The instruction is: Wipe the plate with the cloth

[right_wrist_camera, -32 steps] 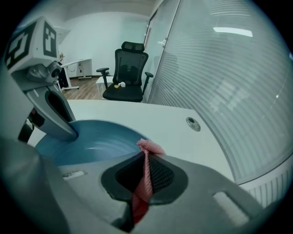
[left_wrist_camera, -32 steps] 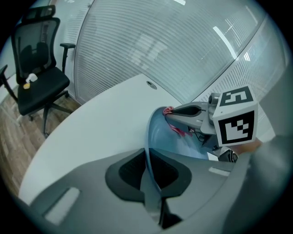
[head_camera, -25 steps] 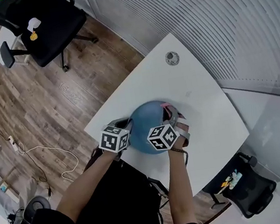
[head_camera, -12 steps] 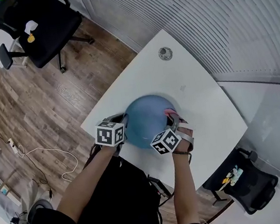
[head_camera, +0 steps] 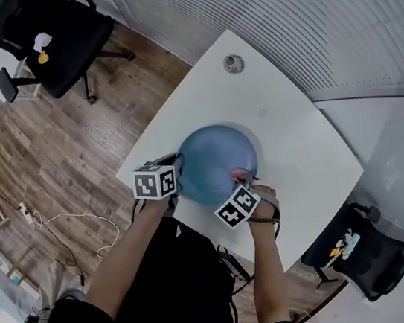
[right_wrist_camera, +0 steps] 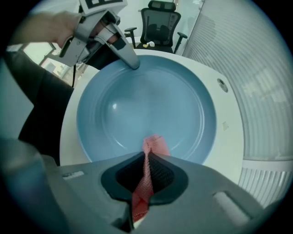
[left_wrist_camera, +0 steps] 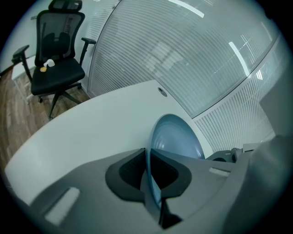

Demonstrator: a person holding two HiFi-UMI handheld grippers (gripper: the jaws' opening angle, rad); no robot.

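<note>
A blue plate (head_camera: pixel 212 155) lies on the white table (head_camera: pixel 288 136). My left gripper (head_camera: pixel 177 174) is shut on the plate's left rim (left_wrist_camera: pixel 176 137), and the thin edge runs between its pads (left_wrist_camera: pixel 147 157). Its jaws have just eased open slightly, with the rim still between them. My right gripper (head_camera: pixel 244 182) points down over the near right part of the plate and is shut on a pink-red cloth (right_wrist_camera: pixel 153 145). The cloth's tip hangs onto the plate's inner slope (right_wrist_camera: pixel 142 105). In the right gripper view the left gripper (right_wrist_camera: pixel 132 64) shows at the far rim.
A round grommet (head_camera: pixel 232 63) sits in the table near its far corner. A black office chair (head_camera: pixel 55 36) stands on the wood floor at the upper left, another chair (head_camera: pixel 359 257) at the lower right. A ribbed wall (head_camera: pixel 315 12) runs behind the table.
My right gripper has drawn the cloth across the plate from its right side toward the near rim, closer to the person. The left gripper has kept its hold on the rim.
</note>
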